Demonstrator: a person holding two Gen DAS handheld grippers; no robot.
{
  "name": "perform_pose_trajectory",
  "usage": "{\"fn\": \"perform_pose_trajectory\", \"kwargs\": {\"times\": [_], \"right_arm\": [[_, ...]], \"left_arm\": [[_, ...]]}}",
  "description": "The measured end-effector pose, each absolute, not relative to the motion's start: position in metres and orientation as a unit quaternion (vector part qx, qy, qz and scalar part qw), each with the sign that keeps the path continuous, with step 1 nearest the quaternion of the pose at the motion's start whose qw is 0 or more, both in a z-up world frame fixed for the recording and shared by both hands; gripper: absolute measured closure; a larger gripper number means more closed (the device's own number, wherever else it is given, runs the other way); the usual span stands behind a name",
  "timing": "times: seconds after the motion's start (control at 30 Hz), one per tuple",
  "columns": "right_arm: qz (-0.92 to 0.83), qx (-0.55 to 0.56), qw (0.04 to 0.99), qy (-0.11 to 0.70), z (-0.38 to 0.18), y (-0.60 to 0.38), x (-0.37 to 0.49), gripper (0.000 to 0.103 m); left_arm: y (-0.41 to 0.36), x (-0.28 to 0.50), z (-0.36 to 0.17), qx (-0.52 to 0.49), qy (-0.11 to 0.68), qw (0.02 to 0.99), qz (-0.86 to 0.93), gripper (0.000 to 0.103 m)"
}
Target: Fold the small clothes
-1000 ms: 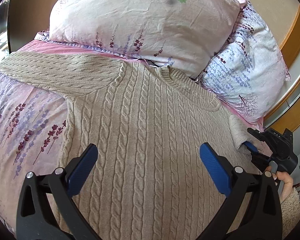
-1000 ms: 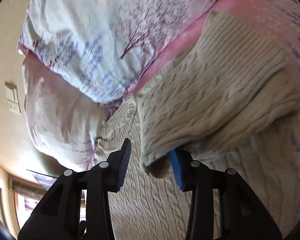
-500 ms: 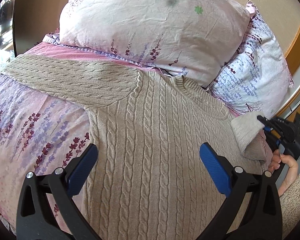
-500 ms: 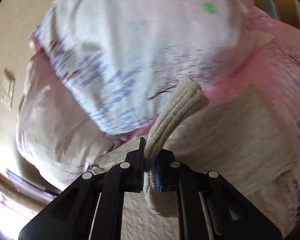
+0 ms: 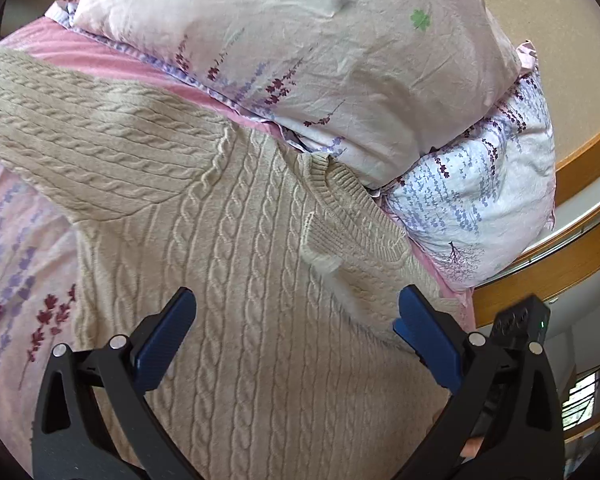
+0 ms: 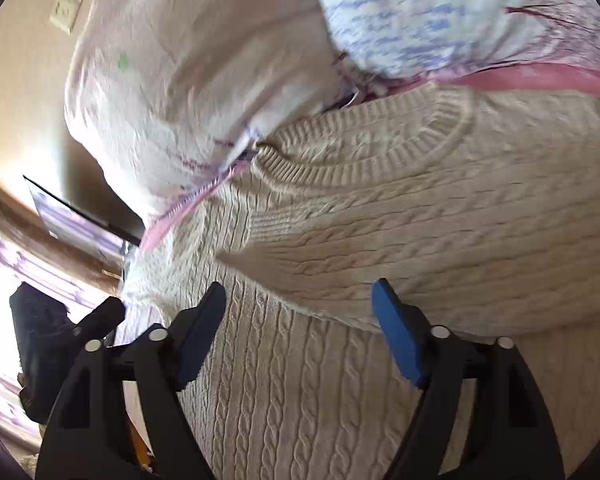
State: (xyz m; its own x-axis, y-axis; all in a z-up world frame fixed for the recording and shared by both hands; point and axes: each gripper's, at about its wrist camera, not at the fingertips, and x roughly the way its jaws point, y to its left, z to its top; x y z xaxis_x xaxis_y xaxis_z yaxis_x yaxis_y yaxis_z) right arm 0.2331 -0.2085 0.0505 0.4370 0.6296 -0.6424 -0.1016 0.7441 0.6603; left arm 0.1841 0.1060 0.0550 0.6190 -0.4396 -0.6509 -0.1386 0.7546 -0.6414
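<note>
A beige cable-knit sweater [image 5: 236, 320] lies front up on the bed. Its left sleeve [image 5: 84, 140] stretches out flat to the left. The other sleeve [image 6: 440, 240] is folded across the chest, its ribbed cuff [image 5: 324, 240] resting below the neckline [image 6: 364, 148]. My left gripper [image 5: 294, 312] hovers open over the sweater's body, with nothing between its blue pads [image 5: 164, 344]. My right gripper [image 6: 298, 296] is opening just in front of the folded sleeve's edge, and its pads [image 6: 396, 332] press on nothing. The right gripper's black body [image 5: 520, 328] shows at the right edge of the left wrist view.
Two floral pillows [image 5: 320, 52] [image 5: 484, 200] lie against the sweater's collar. A pink floral sheet [image 5: 16, 260] covers the bed on the left. A wooden ledge [image 5: 572, 256] runs along the bed's right side. A bright window [image 6: 4, 280] is at the left.
The right gripper shut on the sleeve near its cuff, carried it over onto the sweater's chest, then let go and opened. The left gripper shifted sideways and rolled a little, staying open.
</note>
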Motion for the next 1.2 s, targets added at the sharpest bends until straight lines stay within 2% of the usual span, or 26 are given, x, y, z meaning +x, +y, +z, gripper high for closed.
{"fn": "perform_pose_trajectory", "kwargs": {"times": [0.1,0.13,0.17,0.23,0.33,0.4,0.5,0.57,0.63,0.7,0.73,0.97,1.2], "right_arm": [[0.171,0.362,0.793,0.458,0.046,-0.267,0.212,0.026],[0.145,0.4,0.786,0.449,0.043,-0.29,0.211,0.027],[0.113,0.439,0.776,0.438,0.036,-0.316,0.203,0.033],[0.061,0.51,0.752,0.412,0.02,-0.357,0.187,0.038],[0.004,0.584,0.719,0.377,0.002,-0.406,0.172,0.052],[-0.008,0.605,0.71,0.36,-0.003,-0.421,0.171,0.065],[-0.012,0.606,0.714,0.351,-0.003,-0.429,0.172,0.075],[-0.015,0.606,0.716,0.347,-0.003,-0.432,0.171,0.079],[-0.018,0.604,0.717,0.347,-0.002,-0.428,0.168,0.082],[-0.025,0.597,0.722,0.35,-0.001,-0.427,0.169,0.091],[-0.026,0.592,0.724,0.352,-0.002,-0.428,0.167,0.092],[0.015,0.541,0.769,0.339,0.032,-0.404,0.181,0.093],[-0.003,0.444,0.792,0.419,0.018,-0.363,0.193,0.094]], "left_arm": [[0.096,0.209,0.044,-0.375,0.447,0.805,-0.11,0.008],[0.092,0.217,0.039,-0.383,0.458,0.795,-0.108,0.015],[0.089,0.224,0.034,-0.39,0.469,0.785,-0.105,0.022],[0.085,0.235,0.023,-0.404,0.487,0.768,-0.1,0.029],[0.08,0.243,0.021,-0.399,0.484,0.773,-0.098,0.03],[0.075,0.249,0.021,-0.385,0.489,0.777,-0.098,0.036],[0.07,0.259,0.017,-0.376,0.495,0.776,-0.103,0.05],[0.068,0.266,0.013,-0.372,0.503,0.774,-0.101,0.063],[0.067,0.271,0.009,-0.367,0.508,0.773,-0.097,0.07],[0.063,0.277,0.007,-0.36,0.509,0.776,-0.095,0.081],[0.061,0.281,0.005,-0.356,0.512,0.775,-0.102,0.093],[0.072,0.283,0.033,-0.322,0.473,0.81,-0.132,0.097],[0.109,0.276,0.013,-0.304,0.493,0.812,-0.066,0.097]]}}
